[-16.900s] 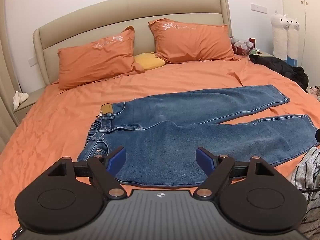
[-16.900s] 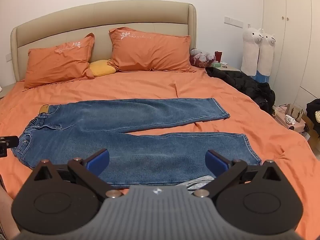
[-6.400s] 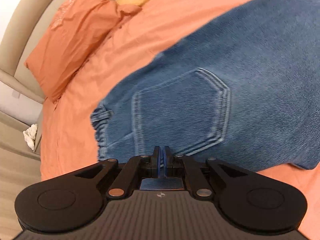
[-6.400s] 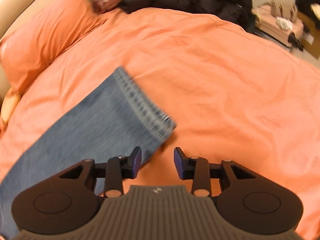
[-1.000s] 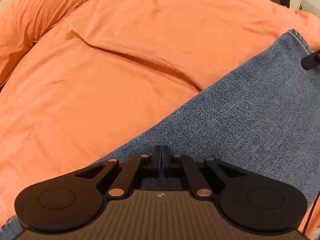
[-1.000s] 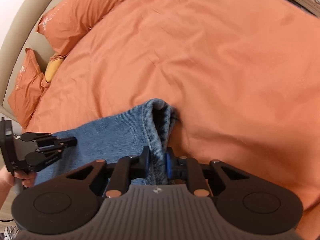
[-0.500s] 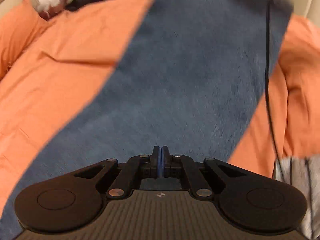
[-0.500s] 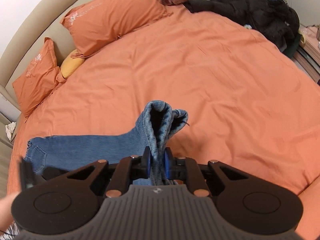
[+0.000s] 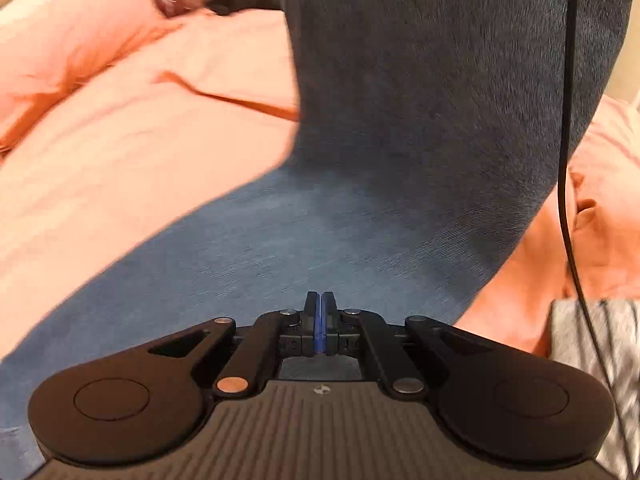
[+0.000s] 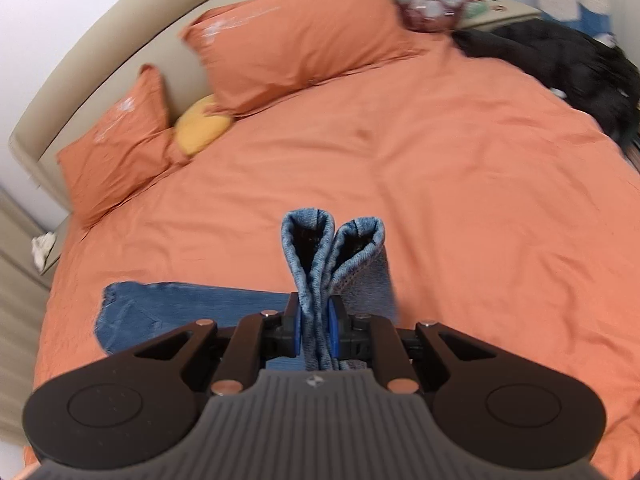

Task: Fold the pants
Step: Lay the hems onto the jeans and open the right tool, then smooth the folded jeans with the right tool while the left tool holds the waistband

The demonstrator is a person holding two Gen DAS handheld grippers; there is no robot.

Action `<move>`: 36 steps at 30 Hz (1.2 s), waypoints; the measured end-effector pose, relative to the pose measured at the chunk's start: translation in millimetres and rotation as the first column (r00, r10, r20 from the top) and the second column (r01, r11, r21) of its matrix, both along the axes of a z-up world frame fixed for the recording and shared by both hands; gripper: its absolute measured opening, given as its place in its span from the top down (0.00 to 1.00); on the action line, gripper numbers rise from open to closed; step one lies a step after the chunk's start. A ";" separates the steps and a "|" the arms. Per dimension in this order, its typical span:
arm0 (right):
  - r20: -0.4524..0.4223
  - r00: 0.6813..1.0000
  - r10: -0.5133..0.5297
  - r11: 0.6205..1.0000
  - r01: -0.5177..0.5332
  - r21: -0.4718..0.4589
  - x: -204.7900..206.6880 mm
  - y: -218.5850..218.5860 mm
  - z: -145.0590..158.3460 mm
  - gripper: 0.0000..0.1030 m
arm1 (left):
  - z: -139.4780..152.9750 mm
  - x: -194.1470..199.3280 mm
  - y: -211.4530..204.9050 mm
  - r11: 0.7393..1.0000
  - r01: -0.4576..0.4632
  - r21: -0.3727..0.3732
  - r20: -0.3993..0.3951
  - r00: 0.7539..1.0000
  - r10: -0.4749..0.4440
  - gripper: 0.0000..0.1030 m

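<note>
- While the left tool (image 9: 319, 312) shows pads pressed together at the denim, the pants (image 9: 400, 160) rise up from the bed (image 9: 120, 140).
- Right tool (image 10: 314, 326) clamped on both leg hems; waist lies near bed's left edge. Lengthwise fold looks done; crosswise fold remains.

Pants (image 10: 192, 312) waist end on bed (image 10: 460, 208) near left edge; leg ends raised above mid-bed. Two pillows (image 10: 296, 36) along head edge, cushion (image 10: 202, 124) between them. Dark garment (image 10: 560, 56) at far right corner.
</note>
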State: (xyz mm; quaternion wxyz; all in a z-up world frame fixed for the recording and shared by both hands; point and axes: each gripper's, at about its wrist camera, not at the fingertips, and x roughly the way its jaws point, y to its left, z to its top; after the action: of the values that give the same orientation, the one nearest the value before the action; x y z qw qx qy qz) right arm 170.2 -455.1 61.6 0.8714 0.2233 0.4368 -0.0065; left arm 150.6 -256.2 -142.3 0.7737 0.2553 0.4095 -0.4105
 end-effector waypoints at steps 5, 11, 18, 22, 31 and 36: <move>-0.032 0.997 0.067 0.998 -0.067 0.001 42.2 73.9 -13.6 0.91 | 18.1 6.5 57.6 0.995 -0.099 0.014 0.049 0.994 0.098 0.98; -0.113 0.989 0.100 0.994 -0.095 0.048 88.8 144.4 -78.2 0.90 | 27.0 17.4 109.3 0.975 -0.224 0.001 0.061 0.973 0.224 0.98; -0.214 0.972 0.099 0.995 -0.091 0.049 125.5 198.7 -171.4 0.89 | 23.3 32.9 148.8 0.944 -0.331 0.015 0.030 0.943 0.330 0.98; -0.239 0.965 0.103 0.995 -0.098 0.033 132.5 212.8 -204.4 0.82 | 22.6 31.8 168.6 0.931 -0.364 0.022 0.010 0.931 0.364 0.98; -0.121 0.974 0.192 0.977 -0.201 -0.067 92.9 231.4 -179.6 0.65 | 26.4 32.6 178.8 0.912 -0.410 -0.005 -0.017 0.912 0.410 0.97; -0.099 0.953 0.286 0.954 -0.293 -0.060 48.0 247.3 -181.8 0.57 | 20.5 28.6 174.0 0.906 -0.423 0.026 0.001 0.906 0.424 0.98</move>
State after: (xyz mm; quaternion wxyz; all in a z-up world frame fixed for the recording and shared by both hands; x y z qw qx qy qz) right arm 218.2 -207.8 -120.2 0.8503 0.1239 0.5025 0.0951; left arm 179.2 -82.2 -121.8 0.8400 0.1693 0.4621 -0.2282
